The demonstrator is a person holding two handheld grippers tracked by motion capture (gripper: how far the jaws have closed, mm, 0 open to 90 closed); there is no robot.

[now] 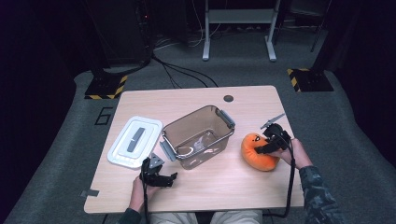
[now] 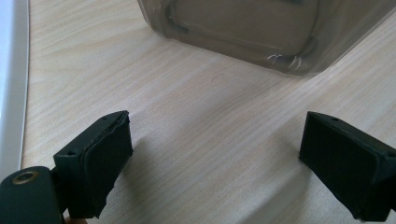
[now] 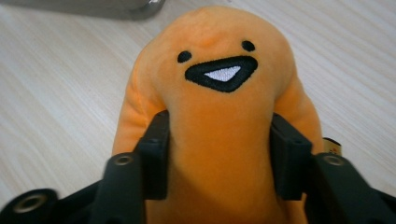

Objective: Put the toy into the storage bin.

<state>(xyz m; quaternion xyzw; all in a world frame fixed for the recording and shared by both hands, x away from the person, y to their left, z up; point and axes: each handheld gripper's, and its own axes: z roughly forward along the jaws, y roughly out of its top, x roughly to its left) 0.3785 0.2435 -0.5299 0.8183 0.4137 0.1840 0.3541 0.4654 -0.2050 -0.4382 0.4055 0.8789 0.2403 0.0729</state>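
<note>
A: Which step was judged to be in hand?

B: The pick-up. The orange plush toy (image 3: 219, 121) was squeezed between the jaws of the right gripper (image 3: 219, 154), whose pads were pressed into its sides so that the fabric bulged round them. The toy was seen near the right edge of the table (image 1: 210, 186), just right of the clear brown container (image 1: 198, 135) and apart from it. It appeared to rest on the tabletop, not yet lifted.

A: And the left gripper?

B: The left gripper (image 1: 161, 177) was held wide open near the front edge, with nothing between its jaws but bare wood. The near wall of the container lay just ahead of it.

A: What was the next move thought to call for?

B: By estimate, the toy had to be raised clear of the container's rim, carried left over the open top and let go inside. A soft body can slip or sag in a grip, so a firm hold would be needed. The white lid (image 1: 134, 142), lying at the container's left, would be fitted afterwards, presumably.

A: What was counted?

B: One plush toy, one container, one lid, two grippers, one table.
</note>
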